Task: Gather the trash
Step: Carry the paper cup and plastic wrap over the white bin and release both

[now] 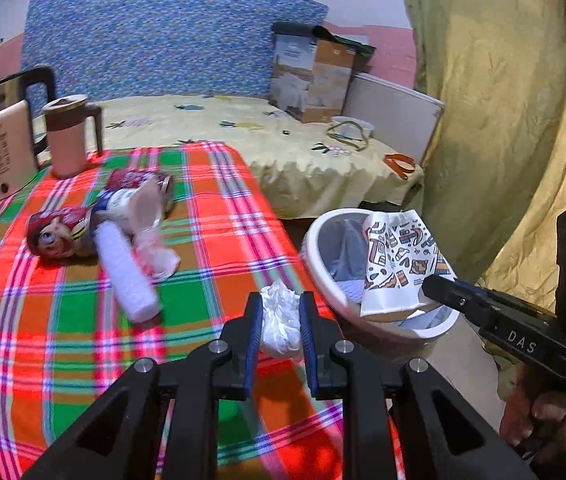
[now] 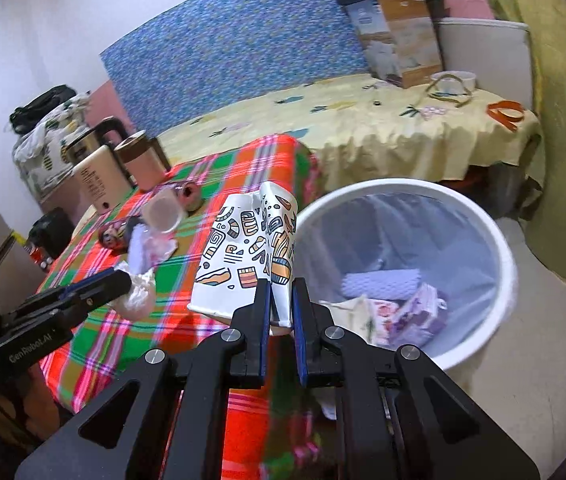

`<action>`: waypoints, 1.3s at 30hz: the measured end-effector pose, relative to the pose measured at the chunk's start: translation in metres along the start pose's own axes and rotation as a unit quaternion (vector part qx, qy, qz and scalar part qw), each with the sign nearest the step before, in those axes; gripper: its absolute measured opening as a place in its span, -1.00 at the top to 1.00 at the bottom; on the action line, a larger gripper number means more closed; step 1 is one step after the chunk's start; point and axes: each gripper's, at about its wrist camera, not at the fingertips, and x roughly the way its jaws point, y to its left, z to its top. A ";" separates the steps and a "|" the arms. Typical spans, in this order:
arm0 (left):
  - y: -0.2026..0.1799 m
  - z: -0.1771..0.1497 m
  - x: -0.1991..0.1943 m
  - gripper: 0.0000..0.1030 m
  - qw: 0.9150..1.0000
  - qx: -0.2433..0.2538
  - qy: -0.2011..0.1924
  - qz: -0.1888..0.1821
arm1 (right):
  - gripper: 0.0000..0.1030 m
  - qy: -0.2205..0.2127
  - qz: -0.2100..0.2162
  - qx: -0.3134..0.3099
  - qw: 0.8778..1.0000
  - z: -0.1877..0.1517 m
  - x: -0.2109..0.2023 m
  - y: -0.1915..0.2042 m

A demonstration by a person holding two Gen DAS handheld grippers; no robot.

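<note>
Left wrist view: left gripper (image 1: 281, 308) closed around crumpled white tissue (image 1: 281, 320), low over plaid tablecloth (image 1: 63, 340) near its right edge. Further back on the cloth: foam roll (image 1: 127, 276), clear plastic cup (image 1: 147, 204), printed wrappers (image 1: 59, 234), all touching. Right wrist view: right gripper (image 2: 282, 294) pinching crushed patterned paper cup (image 2: 247, 256) at its base, held just beside white bin (image 2: 503, 264) rim, over the table edge. Bin already holding discarded wrappers.

A home bedroom: a sheeted bed (image 1: 243, 132) beside a checked-cloth table (image 1: 63, 320).
</note>
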 end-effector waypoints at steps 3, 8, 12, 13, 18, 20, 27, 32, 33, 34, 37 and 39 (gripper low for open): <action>-0.010 0.003 0.007 0.62 1.000 0.010 0.002 -0.009 | 0.76 -0.004 -0.011 0.012 1.000 -0.001 -0.004 -0.015; -0.028 0.011 0.018 0.62 0.999 0.024 0.005 -0.021 | 0.76 -0.009 -0.025 0.029 0.999 0.001 -0.006 -0.032; -0.040 0.016 0.029 0.62 0.999 0.033 0.011 -0.031 | 0.76 -0.010 -0.033 0.039 0.999 0.001 -0.007 -0.041; -0.042 0.017 0.031 0.62 0.999 0.035 0.012 -0.034 | 0.76 -0.010 -0.035 0.042 0.998 0.000 -0.006 -0.044; -0.057 0.021 0.044 0.62 0.998 0.042 0.017 -0.050 | 0.76 -0.009 -0.048 0.050 0.998 0.001 -0.005 -0.056; -0.061 0.022 0.048 0.62 0.997 0.044 0.020 -0.055 | 0.76 -0.009 -0.054 0.051 0.997 0.001 -0.005 -0.059; -0.073 0.025 0.065 0.62 0.996 0.052 0.030 -0.070 | 0.76 -0.001 -0.069 0.053 0.996 -0.001 -0.002 -0.070; -0.079 0.022 0.077 0.62 0.995 0.054 0.042 -0.077 | 0.75 0.008 -0.079 0.051 0.996 -0.002 0.000 -0.075; -0.080 0.022 0.079 0.62 0.995 0.054 0.044 -0.077 | 0.75 0.011 -0.082 0.050 0.995 -0.003 0.000 -0.076; -0.081 0.021 0.082 0.62 0.994 0.054 0.048 -0.078 | 0.75 0.013 -0.084 0.051 0.995 -0.003 0.001 -0.077; -0.082 0.020 0.091 0.62 0.994 0.054 0.057 -0.080 | 0.75 0.020 -0.091 0.052 0.994 -0.005 0.002 -0.079; -0.081 0.018 0.096 0.62 0.993 0.053 0.064 -0.083 | 0.74 0.026 -0.096 0.052 0.994 -0.006 0.003 -0.080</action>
